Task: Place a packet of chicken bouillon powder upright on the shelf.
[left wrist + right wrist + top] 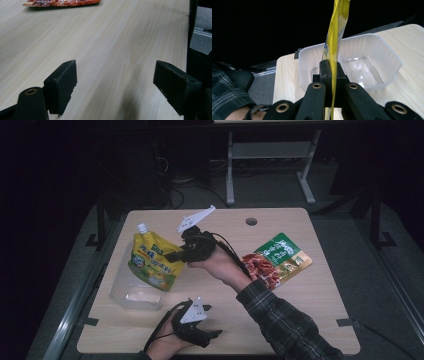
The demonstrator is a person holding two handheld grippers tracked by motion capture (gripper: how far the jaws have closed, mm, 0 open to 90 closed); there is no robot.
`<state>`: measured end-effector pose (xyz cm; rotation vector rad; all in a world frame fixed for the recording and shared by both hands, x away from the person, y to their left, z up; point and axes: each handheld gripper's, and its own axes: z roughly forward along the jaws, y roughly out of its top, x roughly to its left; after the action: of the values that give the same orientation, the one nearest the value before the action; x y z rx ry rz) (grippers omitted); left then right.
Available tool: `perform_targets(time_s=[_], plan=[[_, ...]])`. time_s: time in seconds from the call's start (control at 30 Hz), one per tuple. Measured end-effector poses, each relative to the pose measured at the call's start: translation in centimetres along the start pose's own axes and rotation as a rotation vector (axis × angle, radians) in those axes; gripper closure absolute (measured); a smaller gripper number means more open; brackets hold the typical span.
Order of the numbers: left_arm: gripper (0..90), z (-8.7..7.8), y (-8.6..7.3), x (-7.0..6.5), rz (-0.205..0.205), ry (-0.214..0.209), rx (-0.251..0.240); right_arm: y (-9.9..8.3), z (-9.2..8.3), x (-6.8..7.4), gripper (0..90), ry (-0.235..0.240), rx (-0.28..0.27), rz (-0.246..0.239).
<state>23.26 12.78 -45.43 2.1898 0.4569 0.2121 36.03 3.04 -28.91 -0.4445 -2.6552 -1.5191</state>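
A yellow spouted pouch (151, 261) with a white cap hangs over the clear plastic tub (122, 290) at the table's left. My right gripper (176, 255) is shut on the pouch's right edge. In the right gripper view the thin yellow pouch (335, 37) stands edge-on, pinched between the jaws of my right gripper (331, 71), with the tub (377, 50) behind and below. My left gripper (212, 307) rests near the table's front edge, pointing right. Seen from the left gripper view, my left gripper (115, 82) is open over bare wood with nothing between its jaws.
A green and red snack packet (275, 260) lies flat right of centre, its red end (60, 2) visible far off in the left gripper view. A round cable hole (251, 221) sits near the table's back edge. Dark floor and table legs lie beyond.
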Motion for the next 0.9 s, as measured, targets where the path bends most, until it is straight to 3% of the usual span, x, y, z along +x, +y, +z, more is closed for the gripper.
perform_targets(time_s=[0.27,0.3,0.4,0.9], plan=[[18.6,0.1,0.0,0.1,0.009,-0.008,0.022,1.4,1.9,0.5,90.0,0.008,0.022,0.001],[18.6,0.2,-0.1,-0.1,-0.015,-0.012,0.009,1.5,2.2,0.6,90.0,0.013,0.028,0.004],[18.5,0.1,0.0,0.1,-0.002,-0.013,0.018,1.7,2.9,0.7,90.0,0.016,0.044,-0.008],[18.6,-0.2,-0.1,0.4,0.003,-0.014,0.028,1.4,4.7,0.8,90.0,0.029,0.076,-0.004]])
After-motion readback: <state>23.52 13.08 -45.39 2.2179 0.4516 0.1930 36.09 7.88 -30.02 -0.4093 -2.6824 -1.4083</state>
